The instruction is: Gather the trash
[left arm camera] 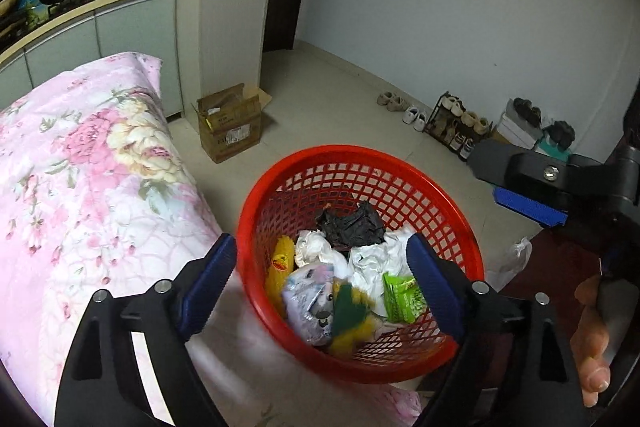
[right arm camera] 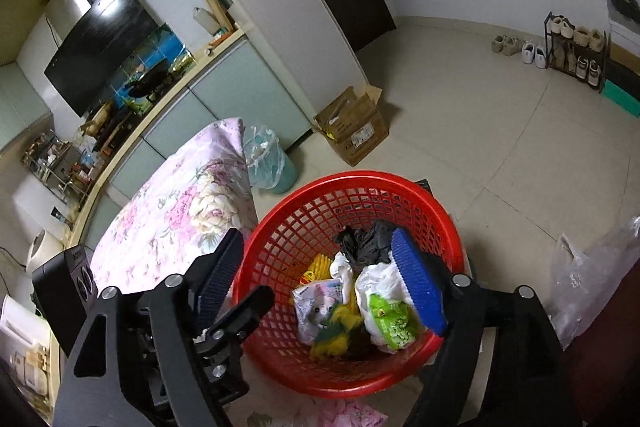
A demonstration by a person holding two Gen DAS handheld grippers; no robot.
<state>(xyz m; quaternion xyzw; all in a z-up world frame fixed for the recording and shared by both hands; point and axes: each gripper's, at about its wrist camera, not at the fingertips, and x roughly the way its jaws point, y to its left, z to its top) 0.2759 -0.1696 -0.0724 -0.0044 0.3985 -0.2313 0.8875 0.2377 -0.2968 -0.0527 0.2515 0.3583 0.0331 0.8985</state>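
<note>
Red basket full of trash sits bottom centre on the floor, floral bed left of it, cardboard box behind. Both left tongs and right tongs gape wide, holding nothing. Only the right view shows the blue bin
</note>
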